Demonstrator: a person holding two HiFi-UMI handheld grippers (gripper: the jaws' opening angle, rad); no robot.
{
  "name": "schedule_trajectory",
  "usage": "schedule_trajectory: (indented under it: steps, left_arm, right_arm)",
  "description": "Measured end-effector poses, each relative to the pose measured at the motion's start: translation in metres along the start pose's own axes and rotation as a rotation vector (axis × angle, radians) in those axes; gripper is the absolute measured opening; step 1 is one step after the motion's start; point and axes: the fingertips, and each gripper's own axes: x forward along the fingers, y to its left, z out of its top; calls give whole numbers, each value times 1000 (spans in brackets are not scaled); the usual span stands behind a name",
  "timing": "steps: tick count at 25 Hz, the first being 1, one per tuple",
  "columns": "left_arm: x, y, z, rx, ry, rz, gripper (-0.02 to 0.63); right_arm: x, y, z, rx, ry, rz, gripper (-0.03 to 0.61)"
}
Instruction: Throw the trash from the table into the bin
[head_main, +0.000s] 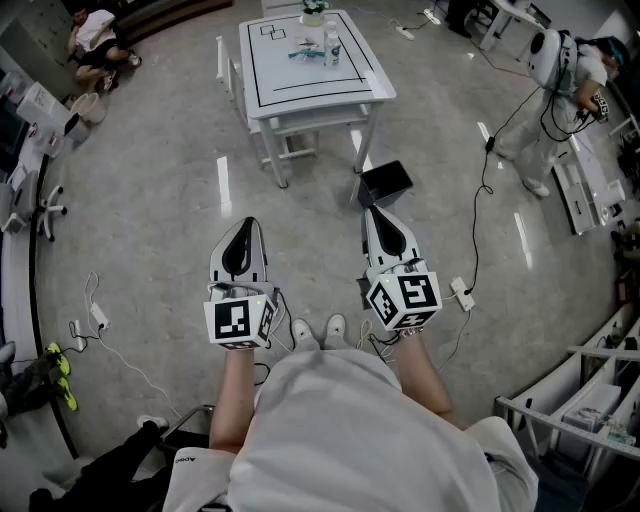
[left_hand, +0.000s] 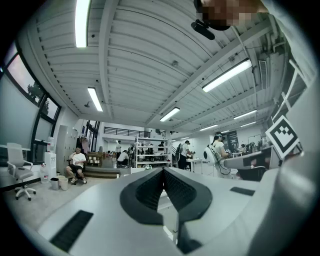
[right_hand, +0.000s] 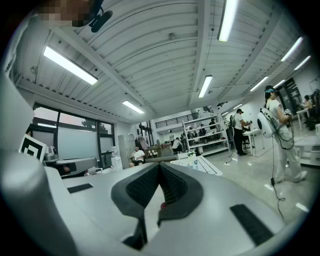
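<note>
Approach step, nothing picked yet. Left claw (head_main: 246, 224) and right claw (head_main: 372, 213) both clenched, empty. Trash (head_main: 330, 47) sits on the tabletop (head_main: 300, 95) at 12 o'clock, bin (head_main: 386, 182) by its leg. Next: walk up, open a claw.

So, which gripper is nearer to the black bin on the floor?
Right. The right gripper sits just short of the black bin; the left gripper is farther off, to the bin's left.

Seated person (head_main: 97, 38), white office chair (left_hand: 19, 172)
</note>
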Motion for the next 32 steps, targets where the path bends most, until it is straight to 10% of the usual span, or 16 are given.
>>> schedule_trajectory:
  steps: [32]
  left_arm:
    - [17, -12, 3, -34, -58, 100, 5]
  right_arm:
    - [12, -28, 11, -53, -17, 68, 9]
